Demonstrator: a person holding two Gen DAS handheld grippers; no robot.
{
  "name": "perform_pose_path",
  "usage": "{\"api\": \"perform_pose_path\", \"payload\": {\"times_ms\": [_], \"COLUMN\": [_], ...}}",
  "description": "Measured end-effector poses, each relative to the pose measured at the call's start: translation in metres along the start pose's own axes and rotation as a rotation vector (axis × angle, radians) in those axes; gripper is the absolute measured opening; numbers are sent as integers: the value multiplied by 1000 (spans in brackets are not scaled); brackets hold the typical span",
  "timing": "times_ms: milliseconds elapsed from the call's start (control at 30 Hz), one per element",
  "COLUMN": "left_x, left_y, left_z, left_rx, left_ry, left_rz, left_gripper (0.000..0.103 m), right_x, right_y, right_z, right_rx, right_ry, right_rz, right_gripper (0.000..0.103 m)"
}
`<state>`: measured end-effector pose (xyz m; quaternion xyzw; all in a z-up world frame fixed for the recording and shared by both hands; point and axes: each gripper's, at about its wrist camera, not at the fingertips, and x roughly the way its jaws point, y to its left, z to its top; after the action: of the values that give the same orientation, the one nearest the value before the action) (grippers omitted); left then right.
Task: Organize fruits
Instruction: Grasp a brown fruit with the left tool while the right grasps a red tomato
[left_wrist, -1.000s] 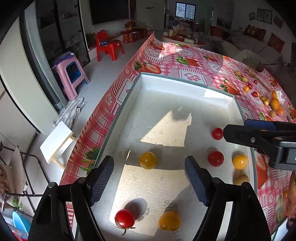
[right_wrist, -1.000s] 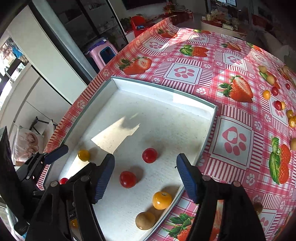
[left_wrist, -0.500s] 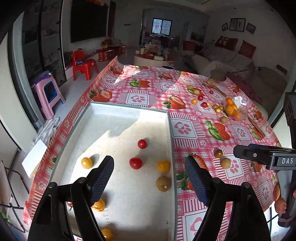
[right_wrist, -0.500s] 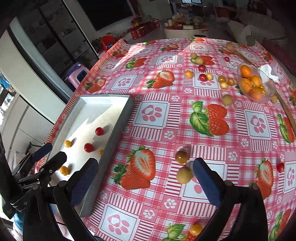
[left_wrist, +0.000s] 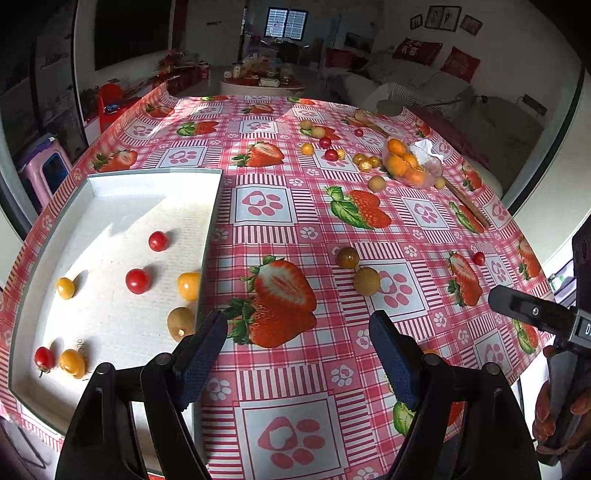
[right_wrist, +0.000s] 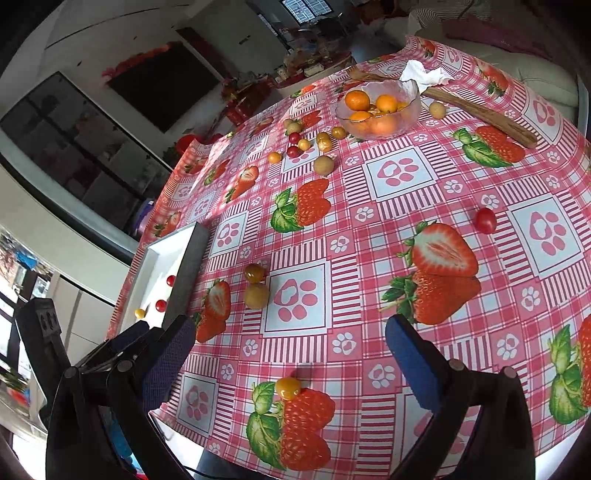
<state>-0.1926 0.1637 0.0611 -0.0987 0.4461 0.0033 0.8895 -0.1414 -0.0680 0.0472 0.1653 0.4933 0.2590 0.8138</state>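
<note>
Yellow cherry tomato (right_wrist: 287, 388) lies on the strawberry-print tablecloth (right_wrist: 406, 173), just ahead of the right gripper (right_wrist: 291, 363), between its empty, wide-spread fingers; the left gripper (left_wrist: 297, 354) gapes empty beside the white tray (left_wrist: 207, 236).

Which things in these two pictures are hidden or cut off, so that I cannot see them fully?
- Left wrist view: the white tray's near corner, behind the left gripper.
- Left wrist view: the right gripper, cut by the frame's edge.
- Right wrist view: most of the tray's floor, behind its own grey wall.
</note>
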Motion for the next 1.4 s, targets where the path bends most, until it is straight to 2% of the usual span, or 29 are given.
{"api": "perform_pose_path", "payload": {"times_ms": [67,133,200,267,500,733,833,1033,1100,1133,1200,1267,1300,1367,1400], "left_x": [9,17,23,29,55,73,78,87,88,87,86,86,86,85,85], "left_y": [-7,-15,-25,-36,-58,-66,-67,-72,-74,-75,-77,-77,-77,-76,-76], "left_z": [-2,-2,-3,-1,5,9,9,11,11,12,13,14,15,14,14], "left_rx": [-13,-16,-2,13,25,7,1,15,18,23,22,19,18,18,19], "left_ry": [37,48,45,43,50,69,79,96,92,86,88,83,82,75,73], "left_rz": [-7,-6,26,55,109,141,152,174,187,188,183,180,180,171,166], "left_gripper": [80,80,80,80,80,80,80,79,73,65,56,40,37,27,27], "right_x": [2,-1,-5,-11,-26,2,15,26,27,29,31,32,31,29,29], "right_y": [-3,-11,-23,-35,-90,-93,-96,-106,-106,-105,-103,-98,-97,-97,-98], "right_z": [-5,-7,-7,-4,10,31,39,49,53,54,53,53,53,55,56], "right_rx": [-80,-129,-155,-156,-33,-93,-102,-68,-64,-66,-84,-117,-125,-121,-121], "right_ry": [56,46,31,10,8,2,1,-1,1,2,0,-11,-17,-23,-26], "right_rz": [-112,-240,-351,-418,-415,-455,-446,-441,-437,-443,-471,-512,-511,-504,-501], "right_gripper": [103,103,103,103,103,103,103,103,102,101,94,74,69,52,48]}}
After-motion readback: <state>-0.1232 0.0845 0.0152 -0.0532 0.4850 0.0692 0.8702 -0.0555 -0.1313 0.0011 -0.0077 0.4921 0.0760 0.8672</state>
